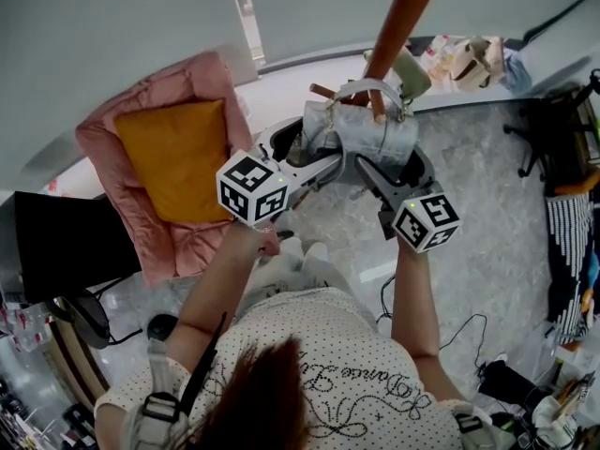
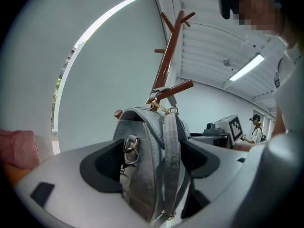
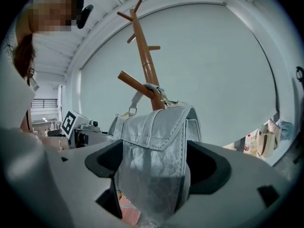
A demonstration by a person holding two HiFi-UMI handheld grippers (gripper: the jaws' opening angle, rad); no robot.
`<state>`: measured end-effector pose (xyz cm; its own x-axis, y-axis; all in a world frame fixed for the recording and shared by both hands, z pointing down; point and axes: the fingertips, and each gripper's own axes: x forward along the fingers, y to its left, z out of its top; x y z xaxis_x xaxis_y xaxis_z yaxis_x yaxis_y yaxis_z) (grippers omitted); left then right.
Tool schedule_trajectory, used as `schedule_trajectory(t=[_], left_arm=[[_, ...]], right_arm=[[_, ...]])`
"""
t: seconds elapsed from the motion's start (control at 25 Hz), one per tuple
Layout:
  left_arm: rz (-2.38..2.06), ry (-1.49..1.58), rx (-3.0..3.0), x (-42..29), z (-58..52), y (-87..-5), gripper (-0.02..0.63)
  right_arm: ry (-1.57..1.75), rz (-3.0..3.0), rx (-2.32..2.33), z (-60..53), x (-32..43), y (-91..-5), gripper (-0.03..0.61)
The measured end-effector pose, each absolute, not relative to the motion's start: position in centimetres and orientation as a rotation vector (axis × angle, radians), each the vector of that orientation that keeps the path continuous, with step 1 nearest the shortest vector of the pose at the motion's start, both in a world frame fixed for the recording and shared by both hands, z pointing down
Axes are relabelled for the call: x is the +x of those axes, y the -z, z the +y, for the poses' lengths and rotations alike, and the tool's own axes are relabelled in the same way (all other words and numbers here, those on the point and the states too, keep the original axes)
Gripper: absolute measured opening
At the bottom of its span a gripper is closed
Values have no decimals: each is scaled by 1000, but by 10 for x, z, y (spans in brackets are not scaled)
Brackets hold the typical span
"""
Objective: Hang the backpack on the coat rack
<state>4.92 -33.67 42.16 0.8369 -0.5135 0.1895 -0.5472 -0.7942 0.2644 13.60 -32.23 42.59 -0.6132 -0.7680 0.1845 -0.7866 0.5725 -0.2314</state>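
The silver-grey crinkled leather backpack (image 1: 370, 134) hangs at upper centre, its top loop (image 2: 159, 91) over a peg (image 2: 176, 89) of the brown wooden coat rack (image 1: 403, 17). The left hand-held gripper (image 2: 152, 158) clamps one end, probably to steady it. The right hand-held gripper (image 3: 154, 163) stands wide around the other end, its pads apparently clear
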Motion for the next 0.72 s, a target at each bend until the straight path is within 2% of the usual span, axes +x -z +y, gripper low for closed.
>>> schedule_trajectory(t=[0.72], left_arm=[[-938, -55, 2808, 20, -325, -368, 360]], right_arm=[[-192, -2653, 1494, -310, 152, -380, 411]])
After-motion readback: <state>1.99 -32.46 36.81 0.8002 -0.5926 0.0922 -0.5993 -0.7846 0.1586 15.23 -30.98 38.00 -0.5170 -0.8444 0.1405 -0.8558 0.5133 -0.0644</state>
